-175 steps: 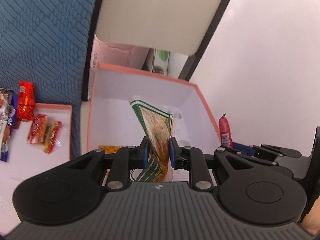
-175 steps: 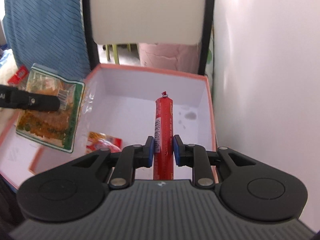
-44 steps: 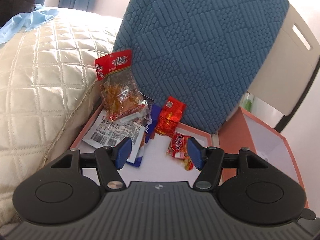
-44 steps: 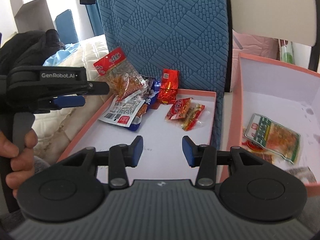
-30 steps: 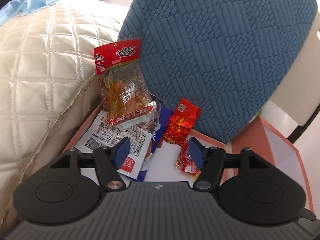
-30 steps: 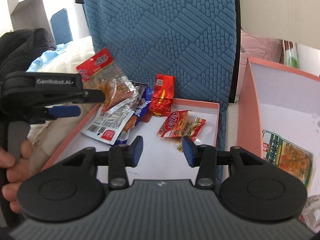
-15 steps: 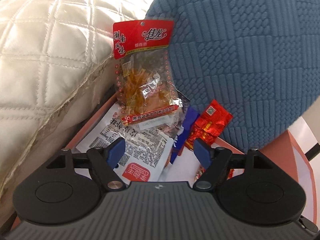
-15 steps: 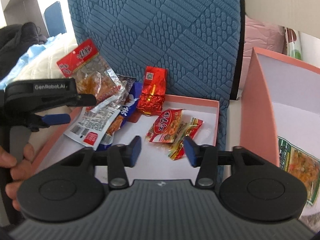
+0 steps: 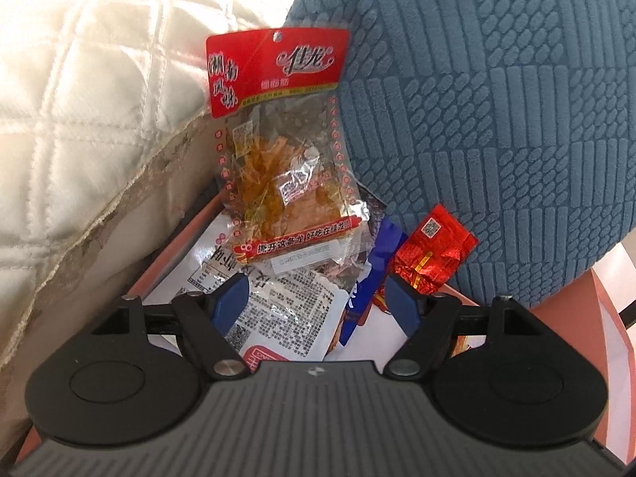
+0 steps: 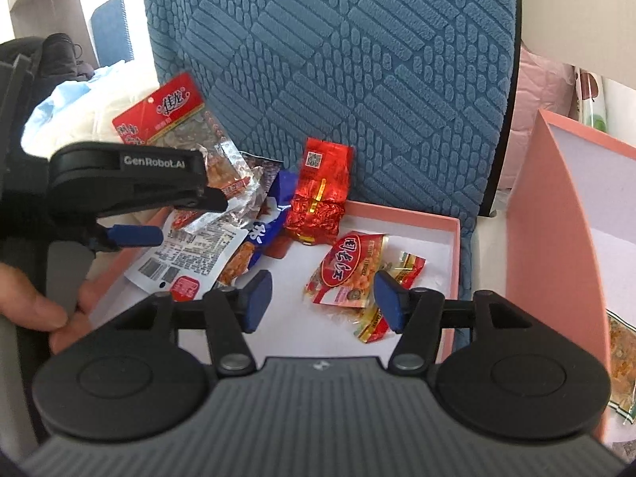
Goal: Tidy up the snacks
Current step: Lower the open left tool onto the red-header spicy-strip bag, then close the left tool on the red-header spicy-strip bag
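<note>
Five snack packets are lying in the shallow pink tray [image 10: 445, 224], which has a white floor and is sitting against a blue quilted-pattern cushion [image 10: 357, 59]. A clear packet with a red header card [image 9: 278, 139] is leaning upright at the tray's far left corner, showing orange strips inside; it is resting on a flat white packet printed with black text and barcodes [image 9: 286, 314]. A blue wrapper [image 10: 274, 214] is poking out from under those two, and a crinkled red foil pouch [image 10: 320, 194] with a small QR label is leaning on the cushion just beside it. Nearer the tray's middle, a clear packet with a red oval label [image 10: 349, 274] is lying on a smaller red-and-yellow wrapper (only its end is showing).

The left gripper [image 9: 318, 304] is hovering over the white packet, its blue-padded jaws spread wide with nothing pressed between them. The right gripper [image 10: 322, 298] is hanging above the oval-label packet; its jaws have just been opening and are standing apart, empty. A hand [image 10: 43, 302] is holding the left gripper's handle.

A cream quilted cover [image 9: 79, 119] is lying to the tray's left. A taller pink box [image 10: 556, 214] is standing to the right, with one green-edged packet [image 10: 620, 353] inside.
</note>
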